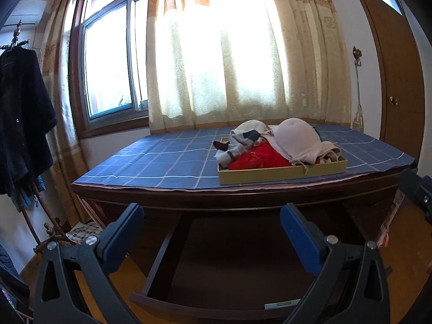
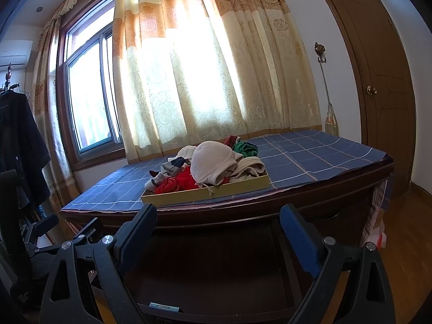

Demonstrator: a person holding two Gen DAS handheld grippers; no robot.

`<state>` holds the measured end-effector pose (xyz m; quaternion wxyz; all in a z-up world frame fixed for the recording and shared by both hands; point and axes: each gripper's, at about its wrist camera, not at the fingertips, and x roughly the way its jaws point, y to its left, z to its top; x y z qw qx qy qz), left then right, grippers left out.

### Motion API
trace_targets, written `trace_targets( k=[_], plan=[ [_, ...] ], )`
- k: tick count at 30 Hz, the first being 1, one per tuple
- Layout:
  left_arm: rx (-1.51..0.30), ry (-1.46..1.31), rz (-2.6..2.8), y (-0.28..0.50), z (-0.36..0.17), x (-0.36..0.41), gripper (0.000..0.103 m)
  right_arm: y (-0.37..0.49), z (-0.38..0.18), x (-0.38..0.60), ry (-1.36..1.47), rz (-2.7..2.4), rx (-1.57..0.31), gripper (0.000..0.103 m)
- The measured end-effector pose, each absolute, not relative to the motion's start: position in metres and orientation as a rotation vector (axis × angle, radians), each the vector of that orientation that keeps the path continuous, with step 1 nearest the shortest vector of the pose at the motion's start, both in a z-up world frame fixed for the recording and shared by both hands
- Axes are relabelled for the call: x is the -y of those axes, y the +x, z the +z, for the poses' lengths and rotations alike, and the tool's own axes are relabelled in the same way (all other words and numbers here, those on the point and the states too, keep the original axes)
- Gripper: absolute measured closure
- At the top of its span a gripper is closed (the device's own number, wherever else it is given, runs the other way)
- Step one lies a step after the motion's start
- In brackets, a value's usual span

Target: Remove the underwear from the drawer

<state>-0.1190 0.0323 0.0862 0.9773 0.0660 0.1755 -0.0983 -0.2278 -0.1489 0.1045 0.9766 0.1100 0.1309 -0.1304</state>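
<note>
Underwear (image 1: pixel 280 145) heaped in tray (image 1: pixel 280 174) near table edge; both tongs (image 1: pixel 213 232) (image 2: pixel 218 232) apart, empty.

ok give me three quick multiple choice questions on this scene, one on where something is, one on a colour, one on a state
1. Where is the tray of clothes?
A. on the desk's blue cloth
B. in the open drawer
C. on the floor

2. What colour is the garment on top of the pile?
A. black
B. whitish
C. yellow

3. How do the left gripper and right gripper stand?
A. both shut on cloth
B. one open, one shut
C. both open, holding nothing

Answers:
1. A, the tray sits on the checked blue cloth atop the desk, above the pulled-out drawer.
2. B, a pale whitish piece lies over the red and other garments.
3. C, in each wrist view the fingers stand wide apart with nothing between them.
</note>
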Motion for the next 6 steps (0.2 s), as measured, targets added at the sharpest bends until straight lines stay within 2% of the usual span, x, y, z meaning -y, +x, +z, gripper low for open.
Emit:
trace_targets(
  k=[6],
  plan=[
    [-0.348, 0.141, -0.181, -0.1192, 0.0867, -0.0309, 0.000, -0.2273, 0.1026, 0.1489, 0.225, -0.263, -0.270, 0.009]
  ],
)
